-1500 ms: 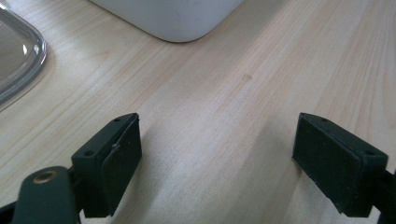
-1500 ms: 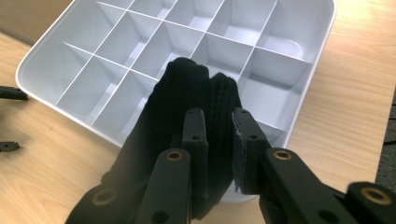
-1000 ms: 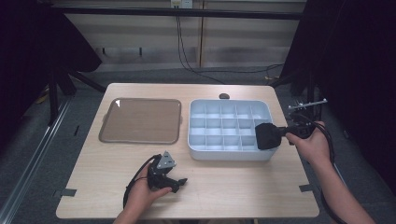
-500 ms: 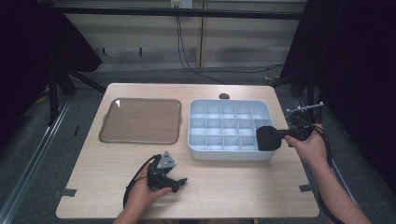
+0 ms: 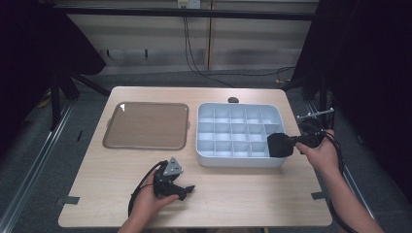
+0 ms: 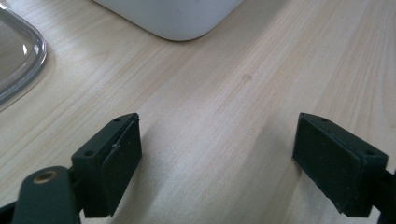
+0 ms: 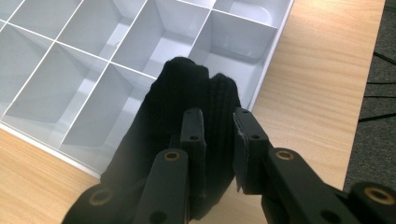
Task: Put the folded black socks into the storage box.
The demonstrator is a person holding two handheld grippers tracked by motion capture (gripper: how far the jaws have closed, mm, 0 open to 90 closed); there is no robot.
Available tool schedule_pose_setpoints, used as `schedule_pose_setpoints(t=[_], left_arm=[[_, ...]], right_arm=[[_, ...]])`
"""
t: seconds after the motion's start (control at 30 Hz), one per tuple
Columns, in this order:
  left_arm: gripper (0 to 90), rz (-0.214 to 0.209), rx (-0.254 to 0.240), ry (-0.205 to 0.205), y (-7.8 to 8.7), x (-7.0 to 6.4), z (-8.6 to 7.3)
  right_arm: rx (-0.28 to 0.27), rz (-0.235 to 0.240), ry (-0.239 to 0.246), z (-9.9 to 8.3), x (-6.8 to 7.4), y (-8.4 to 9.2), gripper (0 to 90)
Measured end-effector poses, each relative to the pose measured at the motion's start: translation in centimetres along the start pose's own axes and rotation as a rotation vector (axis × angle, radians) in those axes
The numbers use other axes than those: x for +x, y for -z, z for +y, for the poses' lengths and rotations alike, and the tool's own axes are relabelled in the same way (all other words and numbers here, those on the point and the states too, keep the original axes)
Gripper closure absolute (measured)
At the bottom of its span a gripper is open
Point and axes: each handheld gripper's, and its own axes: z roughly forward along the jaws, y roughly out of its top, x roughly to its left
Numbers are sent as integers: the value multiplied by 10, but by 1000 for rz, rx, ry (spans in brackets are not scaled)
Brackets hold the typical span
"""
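The right gripper (image 7: pixel 218 140) pinches a black cloth (image 7: pixel 182 135) over the divided tray's (image 5: pixel 209 158) 4 o'clock corner. At the table's 6 o'clock, the left gripper (image 6: pixel 217 163) rests spread wide, holding nothing.

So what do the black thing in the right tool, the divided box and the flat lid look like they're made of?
Black thing: probably knitted fabric, matte, ribbed and folded.
Box: likely moulded plastic, pale, smooth, thin dividers.
Lid: seemingly clear plastic; the table shows through, glare on its rim.

Recording lab or studio: pale wooden table (image 5: pixel 233 194) ringed by black curtains (image 5: pixel 369 73); floor rails (image 5: pixel 29 170) left; cables (image 5: pixel 194 53) trailing at far wall.
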Motion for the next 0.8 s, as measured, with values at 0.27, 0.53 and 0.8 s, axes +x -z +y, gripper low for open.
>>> schedule_pose_setpoints(t=[0.27, 0.53, 0.8], left_arm=[[150, 0, 6, -2, 0, 0, 0], [150, 1, 3, 0, 0, 0, 0], [150, 1, 1, -1, 0, 0, 0]], right_arm=[[13, -9, 6, -1, 2, -2, 765], [23, -26, 24, -2, 4, -5, 763], [12, -35, 36, -3, 4, -6, 730]])
